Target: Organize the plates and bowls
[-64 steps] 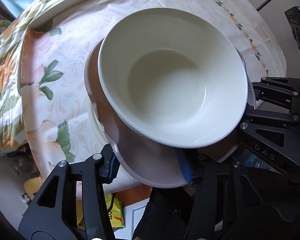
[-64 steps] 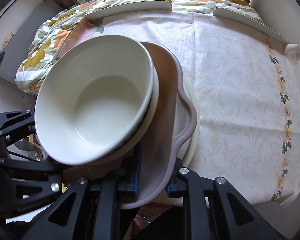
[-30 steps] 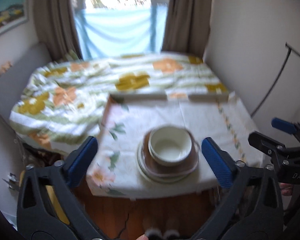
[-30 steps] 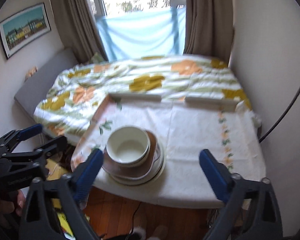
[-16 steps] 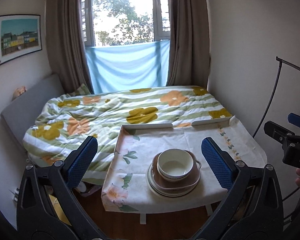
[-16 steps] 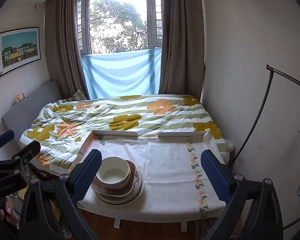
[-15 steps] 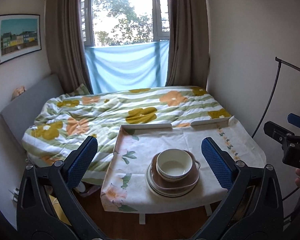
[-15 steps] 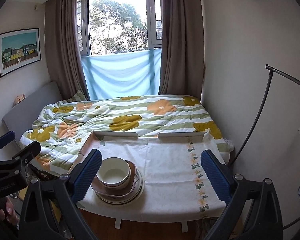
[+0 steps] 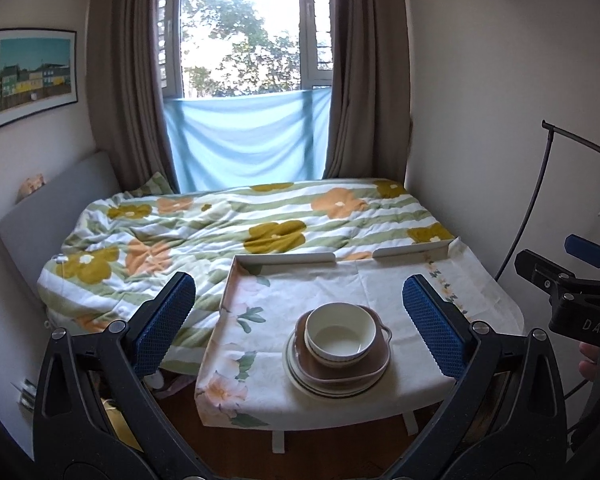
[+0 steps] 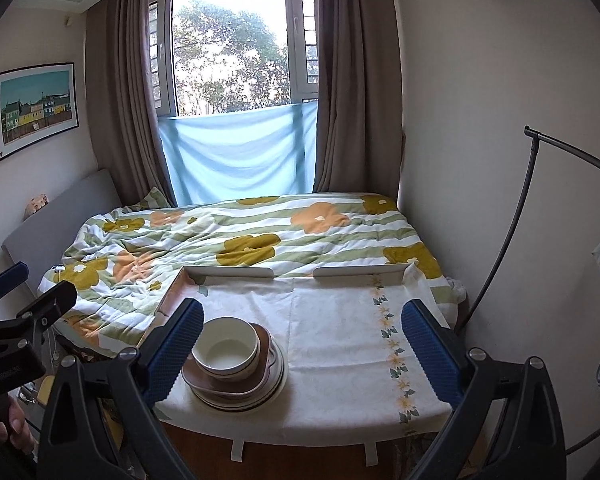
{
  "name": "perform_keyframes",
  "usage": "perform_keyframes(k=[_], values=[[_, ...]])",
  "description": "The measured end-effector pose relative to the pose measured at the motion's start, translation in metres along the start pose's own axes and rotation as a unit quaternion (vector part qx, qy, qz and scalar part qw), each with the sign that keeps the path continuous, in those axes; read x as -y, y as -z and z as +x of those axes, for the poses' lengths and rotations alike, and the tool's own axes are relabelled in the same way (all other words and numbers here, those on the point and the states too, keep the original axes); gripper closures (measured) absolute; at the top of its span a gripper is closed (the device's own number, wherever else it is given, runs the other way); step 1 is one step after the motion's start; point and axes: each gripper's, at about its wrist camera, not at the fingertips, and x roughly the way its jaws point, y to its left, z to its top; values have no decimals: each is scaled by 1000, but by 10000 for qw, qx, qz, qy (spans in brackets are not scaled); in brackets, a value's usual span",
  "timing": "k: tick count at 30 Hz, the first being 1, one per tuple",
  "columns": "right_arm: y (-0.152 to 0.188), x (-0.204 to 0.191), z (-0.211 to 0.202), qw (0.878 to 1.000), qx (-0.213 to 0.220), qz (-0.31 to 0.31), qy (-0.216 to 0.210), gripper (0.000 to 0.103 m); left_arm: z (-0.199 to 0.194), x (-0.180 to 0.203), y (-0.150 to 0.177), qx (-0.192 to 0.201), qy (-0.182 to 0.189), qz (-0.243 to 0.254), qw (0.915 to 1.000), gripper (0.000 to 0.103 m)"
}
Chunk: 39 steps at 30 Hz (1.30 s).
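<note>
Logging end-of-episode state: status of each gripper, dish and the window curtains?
left gripper: open, holding nothing
right gripper: open, holding nothing
white bowl: upright, empty, atop stack
brown dish: under bowl, on plates
plates: stacked on table
curtains: drawn apart

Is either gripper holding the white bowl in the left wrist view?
No: the white bowl sits atop the stacked plates, apart from both open grippers.

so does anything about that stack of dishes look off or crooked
Slightly. The white bowl sits off-centre in the brown dish, toward its left side, and the stack stands close to the table's front edge. Nothing spilled or broken shows.
</note>
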Motion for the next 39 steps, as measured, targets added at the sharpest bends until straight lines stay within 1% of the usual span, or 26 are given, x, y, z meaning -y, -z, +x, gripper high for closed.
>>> perform_keyframes(k=[14,28,39], values=[[-2,-4,0,10000,-2,-12,-39,4,-2,-4,-1,33,-43,-33,10000,0],[-2,-9,2,10000,54,0,77,4,-3,-2,-1,56,-9,3,10000,0],[-2,-9,1,10000,52,6,80,4,-4,-1,-1,66,-13,3,10000,0]])
